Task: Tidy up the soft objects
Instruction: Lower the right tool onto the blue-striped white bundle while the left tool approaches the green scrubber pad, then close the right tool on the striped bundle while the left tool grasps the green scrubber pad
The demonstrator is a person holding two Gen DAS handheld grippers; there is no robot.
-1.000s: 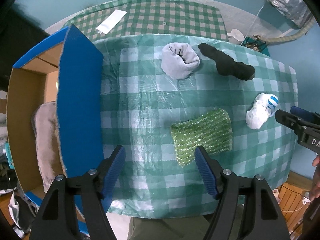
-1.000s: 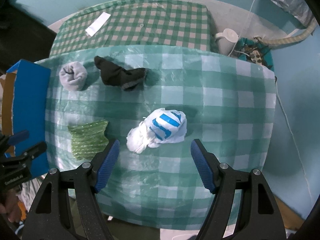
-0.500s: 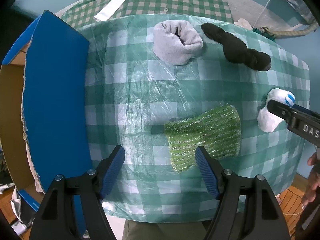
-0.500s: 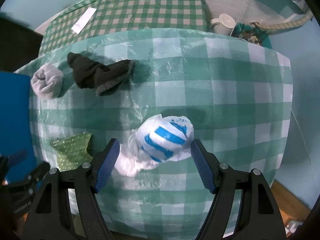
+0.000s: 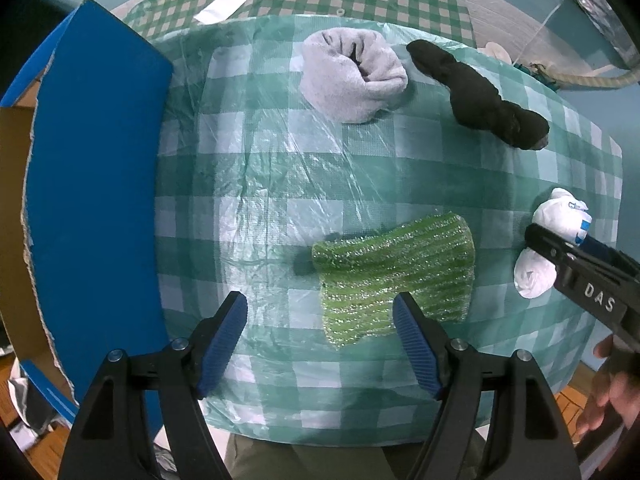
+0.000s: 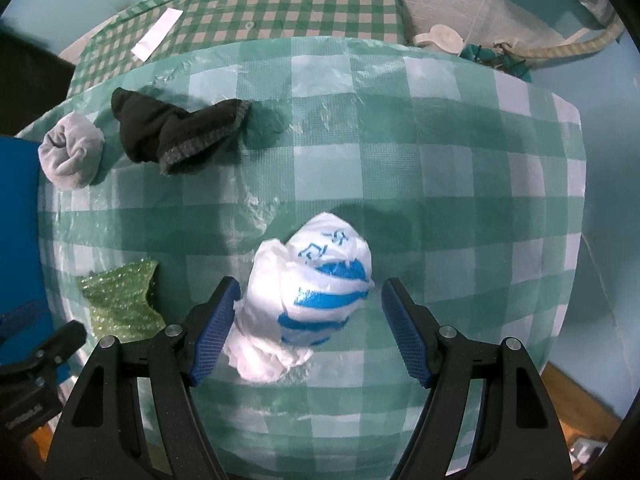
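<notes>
— Where's your target?

— The bag (image 6: 310,294), a white-and-blue plastic wad, lies on the table (image 6: 460,184) right between my right tongs (image 6: 308,330), which are spread wide and grasping nothing. From the left view it sits at three o'clock.

— And the left tongs (image 5: 320,340)?

— Also released, hovering over the table; the green wrap (image 5: 394,274) lies at about one o'clock from them.

— How do you close well?

— I'd judge: drop lower, center the fat part, squeeze slowly so the slick plastic doesn't squirt out, then carry it to the box (image 5: 92,184) at nine o'clock.
</notes>
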